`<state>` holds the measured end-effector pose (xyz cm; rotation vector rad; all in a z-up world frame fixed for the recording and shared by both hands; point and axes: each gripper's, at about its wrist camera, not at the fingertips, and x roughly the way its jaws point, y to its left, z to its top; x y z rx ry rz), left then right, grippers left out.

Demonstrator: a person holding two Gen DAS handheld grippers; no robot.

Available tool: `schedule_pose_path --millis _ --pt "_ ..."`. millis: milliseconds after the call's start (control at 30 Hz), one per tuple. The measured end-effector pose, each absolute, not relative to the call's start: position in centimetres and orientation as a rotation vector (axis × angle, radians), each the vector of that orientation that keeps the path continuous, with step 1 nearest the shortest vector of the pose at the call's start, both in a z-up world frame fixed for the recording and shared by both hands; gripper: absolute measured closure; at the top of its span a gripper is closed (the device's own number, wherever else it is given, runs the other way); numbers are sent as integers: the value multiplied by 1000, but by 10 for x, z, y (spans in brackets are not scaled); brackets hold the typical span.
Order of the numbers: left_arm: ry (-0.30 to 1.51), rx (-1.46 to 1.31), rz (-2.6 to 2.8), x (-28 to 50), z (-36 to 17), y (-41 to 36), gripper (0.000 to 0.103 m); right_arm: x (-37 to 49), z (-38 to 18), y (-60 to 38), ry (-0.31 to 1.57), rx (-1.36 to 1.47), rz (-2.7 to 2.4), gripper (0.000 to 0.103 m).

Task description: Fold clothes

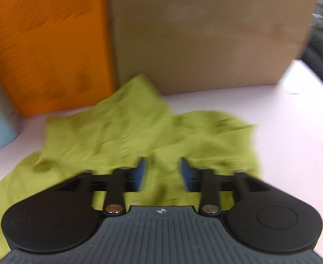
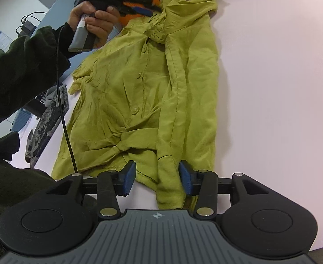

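A crumpled olive-green button shirt [image 2: 144,81] lies lengthwise on the pale pink table [image 2: 271,77], collar at the far end, one sleeve folded over its right side. My right gripper [image 2: 157,177] stands open at the near hem, its blue pads either side of the sleeve cuff [image 2: 169,189]. A hand holds my left gripper [image 2: 142,11] at the far collar end. In the blurred left wrist view the left gripper [image 1: 162,172] hangs open just above the shirt [image 1: 126,132], nothing pinched between its pads.
An orange box [image 1: 45,44] and a brown cardboard box [image 1: 201,35] stand at the table's far edge behind the shirt. A dark green sleeve [image 2: 18,70] and a black cable [image 2: 61,101] cross the left side. Patterned fabric [image 2: 47,123] lies off the table's left edge.
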<state>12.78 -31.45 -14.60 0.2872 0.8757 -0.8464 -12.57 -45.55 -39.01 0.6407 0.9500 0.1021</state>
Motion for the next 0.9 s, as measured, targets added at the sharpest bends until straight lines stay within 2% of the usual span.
schedule_pose_path --millis 33,100,133,167,200,233,267,333,433,567,667,733,800,867,900 --pt "862 291 -892 123 -144 -319 41 -125 -391 -456 952 645 107 62" --pt "861 328 -921 115 -146 -332 41 -124 -392 -458 953 655 109 61" --pt "862 350 -930 112 -148 -339 41 -124 -393 -459 953 661 110 61" --pt "871 372 -933 110 -151 -345 46 -124 -393 -459 953 666 111 61" --pt "880 413 -919 107 -156 -354 55 -124 -394 -460 953 671 112 61" --pt "883 471 -884 105 -162 -363 88 -124 -394 -461 953 676 113 61" --pt "878 523 -840 103 -168 -369 98 -124 -395 -462 953 681 114 61" --pt "844 496 -807 102 -166 -367 98 -123 -396 -463 953 689 117 61" --pt "791 294 -798 106 -144 -341 98 -124 -397 -463 951 693 123 60" --pt "851 463 -572 128 -178 -351 97 -124 -398 -464 944 709 132 58" --pt "869 476 -558 131 -188 -354 89 -122 -397 -461 955 688 148 55" --pt "893 448 -551 133 -190 -356 88 -122 -397 -460 958 687 155 54" --pt "912 418 -532 135 -187 -352 83 -123 -397 -461 958 691 159 54" --pt "908 409 -484 137 -182 -344 62 -124 -397 -461 960 695 164 54" --pt "896 400 -465 137 -176 -339 59 -124 -397 -460 963 692 167 54"
